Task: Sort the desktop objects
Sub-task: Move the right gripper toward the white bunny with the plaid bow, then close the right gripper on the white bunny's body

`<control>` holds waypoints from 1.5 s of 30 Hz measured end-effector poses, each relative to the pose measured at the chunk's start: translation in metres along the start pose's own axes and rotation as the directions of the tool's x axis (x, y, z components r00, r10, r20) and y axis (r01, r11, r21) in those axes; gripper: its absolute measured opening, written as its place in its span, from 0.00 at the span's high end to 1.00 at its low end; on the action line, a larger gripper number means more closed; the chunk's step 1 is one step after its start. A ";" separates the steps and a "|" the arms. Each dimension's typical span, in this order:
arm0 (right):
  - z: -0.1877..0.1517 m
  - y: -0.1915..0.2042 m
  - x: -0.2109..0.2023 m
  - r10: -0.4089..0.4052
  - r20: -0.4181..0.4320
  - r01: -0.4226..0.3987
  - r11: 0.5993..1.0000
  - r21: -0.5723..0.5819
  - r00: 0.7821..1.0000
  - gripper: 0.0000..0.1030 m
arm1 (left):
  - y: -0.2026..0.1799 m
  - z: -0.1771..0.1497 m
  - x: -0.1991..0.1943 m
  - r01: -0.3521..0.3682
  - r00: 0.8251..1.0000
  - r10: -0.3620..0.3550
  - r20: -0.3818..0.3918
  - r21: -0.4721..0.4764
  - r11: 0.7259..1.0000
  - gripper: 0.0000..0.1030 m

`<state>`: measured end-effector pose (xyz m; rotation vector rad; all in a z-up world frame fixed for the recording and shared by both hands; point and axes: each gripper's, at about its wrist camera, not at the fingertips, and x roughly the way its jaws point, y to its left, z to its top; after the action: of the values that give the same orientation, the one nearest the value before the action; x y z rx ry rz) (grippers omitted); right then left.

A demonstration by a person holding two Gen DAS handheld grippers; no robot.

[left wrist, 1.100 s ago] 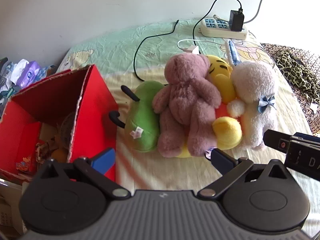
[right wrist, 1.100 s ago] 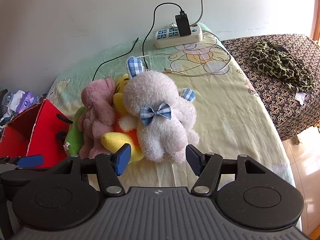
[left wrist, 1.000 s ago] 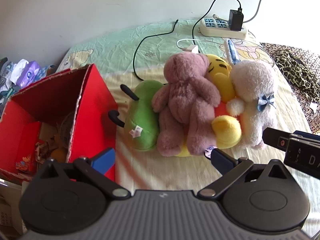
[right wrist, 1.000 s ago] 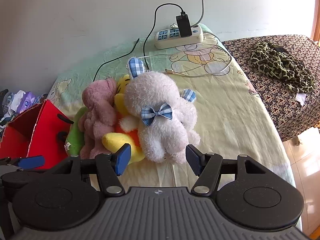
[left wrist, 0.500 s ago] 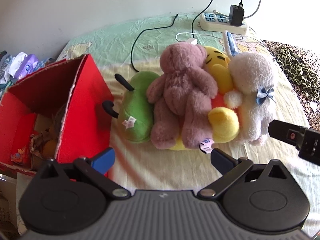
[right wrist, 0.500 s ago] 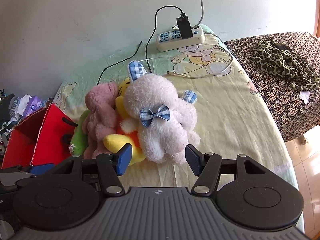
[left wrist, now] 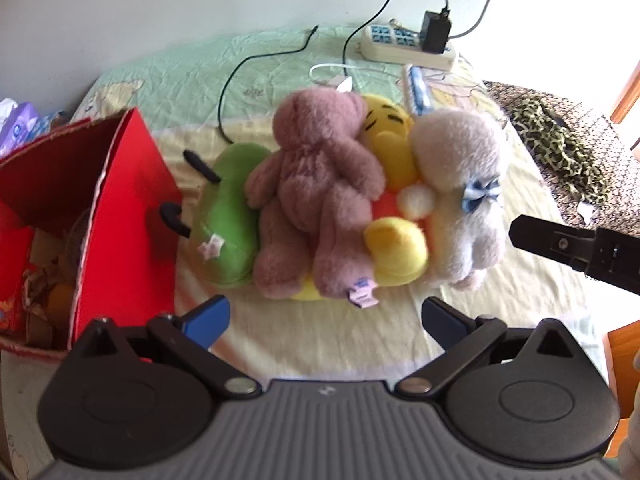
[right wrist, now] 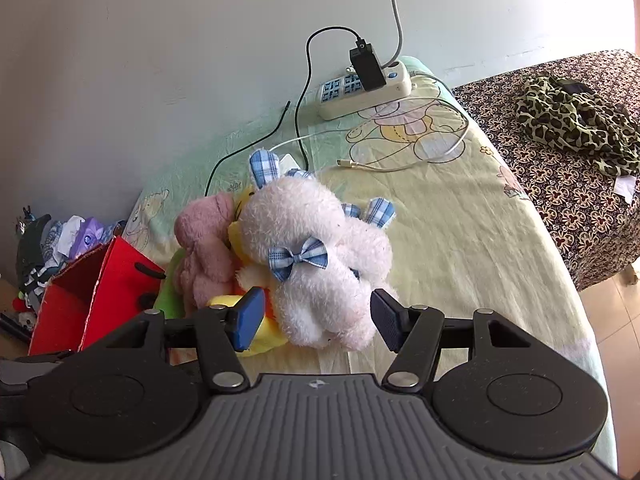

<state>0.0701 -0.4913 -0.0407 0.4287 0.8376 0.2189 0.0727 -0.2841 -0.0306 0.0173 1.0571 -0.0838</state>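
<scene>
Several plush toys lie piled on a yellow-green sheet: a green plush (left wrist: 230, 220), a mauve teddy bear (left wrist: 316, 196), a yellow plush (left wrist: 394, 252) and a white rabbit (left wrist: 460, 192) with a blue checked bow. An open red box (left wrist: 128, 208) stands to their left with small items inside. My left gripper (left wrist: 326, 322) is open, just short of the pile, with nothing between its fingers. My right gripper (right wrist: 316, 318) is open too, its fingers on either side of the white rabbit's (right wrist: 320, 264) lower body, not pressing it. The mauve teddy bear (right wrist: 204, 248) and red box (right wrist: 100, 292) show at its left.
A white power strip (left wrist: 404, 44) with a black charger, a black cable and a white cable (right wrist: 400, 160) lies behind the toys. A patterned cloth with a leopard-print garment (right wrist: 572, 116) lies to the right. Clutter (right wrist: 60, 240) sits past the red box. The right gripper's black finger (left wrist: 560, 240) enters the left view.
Both grippers have moved closer to the pile. The right gripper's fingers now flank the white rabbit's lower body. The toys and box have not moved.
</scene>
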 end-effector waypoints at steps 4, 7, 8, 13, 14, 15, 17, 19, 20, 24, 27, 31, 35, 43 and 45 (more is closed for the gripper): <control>0.007 -0.009 -0.001 0.034 0.013 -0.034 0.999 0.021 0.999 0.39 | -0.011 0.011 -0.007 0.023 0.998 -0.026 0.050 0.044 0.999 0.02; 0.011 -0.014 0.003 0.086 0.011 -0.086 0.996 0.036 0.996 0.39 | -0.022 0.017 -0.006 0.073 0.995 -0.078 0.064 0.089 0.993 0.02; 0.012 -0.015 0.006 0.106 0.012 -0.106 0.994 0.039 0.994 0.39 | -0.026 0.018 -0.005 0.093 0.992 -0.101 0.079 0.099 0.991 0.02; 0.022 -0.023 0.021 0.189 0.013 -0.189 0.981 0.035 0.982 0.39 | -0.044 0.023 0.007 0.157 0.975 -0.179 0.131 0.163 0.974 0.02; 0.024 -0.024 0.025 0.201 0.005 -0.201 0.979 0.037 0.980 0.39 | -0.047 0.025 0.012 0.172 0.974 -0.193 0.121 0.169 0.971 0.02; 0.026 -0.024 0.028 0.210 0.000 -0.210 0.977 0.039 0.978 0.39 | -0.050 0.026 0.016 0.184 0.972 -0.206 0.115 0.174 0.967 0.02; 0.028 -0.026 0.036 0.232 -0.022 -0.232 0.972 0.035 0.972 0.39 | -0.056 0.028 0.022 0.187 0.970 -0.212 0.119 0.190 0.964 0.02; 0.029 -0.026 0.044 0.241 -0.051 -0.239 0.970 0.031 0.969 0.39 | -0.060 0.031 0.028 0.180 0.970 -0.209 0.127 0.210 0.961 0.03; 0.028 -0.027 0.048 0.242 -0.059 -0.241 0.970 0.032 0.968 0.39 | -0.062 0.032 0.031 0.183 0.969 -0.214 0.127 0.219 0.959 0.05; 0.030 -0.035 0.062 0.248 -0.079 -0.244 0.968 0.059 0.965 0.35 | -0.066 0.036 0.041 0.218 0.963 -0.247 0.108 0.226 0.949 0.19; 0.032 -0.041 0.069 0.296 -0.079 -0.287 0.951 0.111 0.952 0.35 | -0.063 0.042 0.050 0.237 0.959 -0.263 0.109 0.212 0.948 0.18; 0.035 -0.040 0.071 0.328 -0.077 -0.321 0.942 0.099 0.941 0.41 | -0.060 0.045 0.056 0.274 0.947 -0.302 0.111 0.212 0.938 0.19; 0.036 -0.041 0.067 0.349 -0.075 -0.341 0.935 0.102 0.934 0.48 | -0.061 0.043 0.053 0.298 0.936 -0.330 0.123 0.224 0.928 0.20; 0.029 -0.038 0.043 0.336 -0.066 -0.332 0.941 0.069 0.940 0.52 | -0.064 0.032 0.038 0.333 0.919 -0.371 0.134 0.242 0.911 0.21; 0.026 -0.036 0.031 0.335 -0.049 -0.332 0.942 0.054 0.941 0.52 | -0.066 0.027 0.027 0.335 0.913 -0.379 0.150 0.254 0.908 0.21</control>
<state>0.1113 -0.5194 -0.0619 0.6090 0.8243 0.5302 0.1046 -0.3534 -0.0393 0.0170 0.8383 -0.5302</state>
